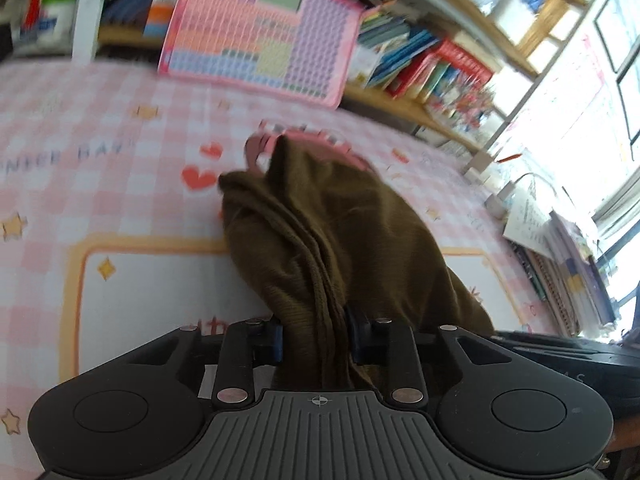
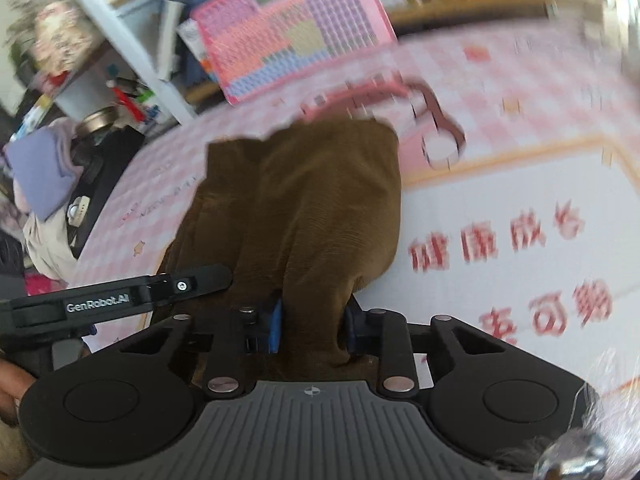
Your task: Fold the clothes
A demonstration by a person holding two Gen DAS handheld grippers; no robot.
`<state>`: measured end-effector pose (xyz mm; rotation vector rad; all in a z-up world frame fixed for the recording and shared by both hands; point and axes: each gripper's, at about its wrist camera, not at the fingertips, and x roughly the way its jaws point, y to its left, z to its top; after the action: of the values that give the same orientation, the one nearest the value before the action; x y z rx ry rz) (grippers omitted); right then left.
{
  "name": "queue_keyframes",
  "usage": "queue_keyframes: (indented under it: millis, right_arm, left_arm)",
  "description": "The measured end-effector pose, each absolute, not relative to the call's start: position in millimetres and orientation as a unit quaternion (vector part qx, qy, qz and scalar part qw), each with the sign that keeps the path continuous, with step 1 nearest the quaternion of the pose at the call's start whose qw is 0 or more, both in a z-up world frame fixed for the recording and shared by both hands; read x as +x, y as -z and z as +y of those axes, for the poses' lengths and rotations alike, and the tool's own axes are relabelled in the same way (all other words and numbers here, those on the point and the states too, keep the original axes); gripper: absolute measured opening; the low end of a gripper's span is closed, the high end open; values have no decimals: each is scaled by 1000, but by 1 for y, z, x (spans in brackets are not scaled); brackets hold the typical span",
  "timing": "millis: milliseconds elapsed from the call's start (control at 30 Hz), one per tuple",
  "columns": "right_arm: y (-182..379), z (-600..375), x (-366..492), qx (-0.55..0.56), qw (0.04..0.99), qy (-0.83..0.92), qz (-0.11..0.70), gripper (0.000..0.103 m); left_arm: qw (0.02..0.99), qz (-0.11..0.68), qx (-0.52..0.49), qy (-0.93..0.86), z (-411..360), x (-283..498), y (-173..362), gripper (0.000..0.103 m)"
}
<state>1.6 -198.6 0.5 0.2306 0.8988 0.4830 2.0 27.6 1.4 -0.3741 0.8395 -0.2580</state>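
Observation:
A brown ribbed garment (image 1: 320, 232) lies bunched on the pink checked table mat (image 1: 100, 184). My left gripper (image 1: 316, 334) is shut on a gathered edge of it, the cloth pinched between the blue pads. In the right wrist view the same brown garment (image 2: 312, 208) stretches forward from my right gripper (image 2: 312, 326), which is shut on another part of it. The left gripper's black body (image 2: 120, 300) shows at the left of that view, close beside the right one. A pink clothes hanger (image 2: 400, 96) lies just beyond the garment.
A pink calculator-like board (image 1: 260, 28) leans against a wooden shelf of books (image 1: 432, 60) at the back. Papers and notebooks (image 1: 560, 248) pile up at the right by the window. A white panel with red characters (image 2: 520, 248) marks the mat. Clutter and a lavender cloth (image 2: 40, 168) sit at the left.

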Motion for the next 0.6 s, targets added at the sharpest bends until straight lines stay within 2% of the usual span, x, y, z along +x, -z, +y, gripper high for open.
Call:
queue_keyframes:
  millis: [167, 600]
  right_arm:
    - [-15, -202, -9, 100, 883, -237, 392, 26]
    - [-16, -208, -16, 102, 881, -240, 394, 27]
  left_arm:
    - [900, 378, -174, 129, 25, -6, -16, 27]
    - [902, 378, -169, 119, 14, -16, -18, 27]
